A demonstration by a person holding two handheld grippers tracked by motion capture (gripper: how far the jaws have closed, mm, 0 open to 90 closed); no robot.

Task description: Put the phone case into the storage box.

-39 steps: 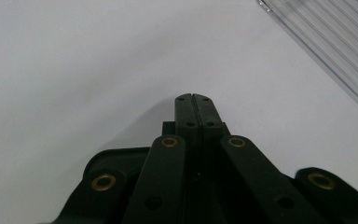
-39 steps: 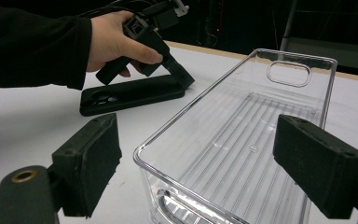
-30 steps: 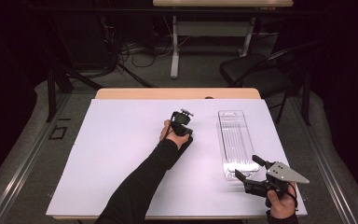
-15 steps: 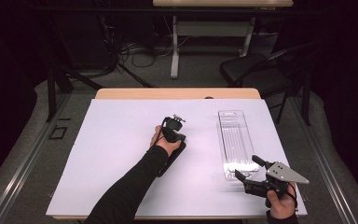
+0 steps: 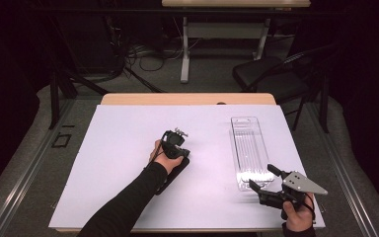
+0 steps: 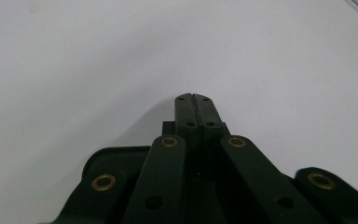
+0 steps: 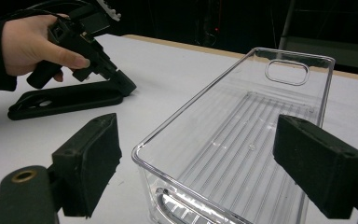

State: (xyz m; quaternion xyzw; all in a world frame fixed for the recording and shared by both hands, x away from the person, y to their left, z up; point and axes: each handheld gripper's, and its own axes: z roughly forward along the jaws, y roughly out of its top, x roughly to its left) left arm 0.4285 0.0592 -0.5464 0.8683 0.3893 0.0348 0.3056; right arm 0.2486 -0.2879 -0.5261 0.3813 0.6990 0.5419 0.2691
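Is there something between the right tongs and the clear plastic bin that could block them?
Nothing visible does. The right tongs stand open just before the near end of the clear plastic bin, with bare white table around it. The left tongs and the flat black object lie well off to the side.

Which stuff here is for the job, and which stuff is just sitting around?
For the job: clear plastic bin, right gripper with open jaws facing it, left gripper with shut jaws, black flat case under it.

Just around: black chair, cables on the floor.
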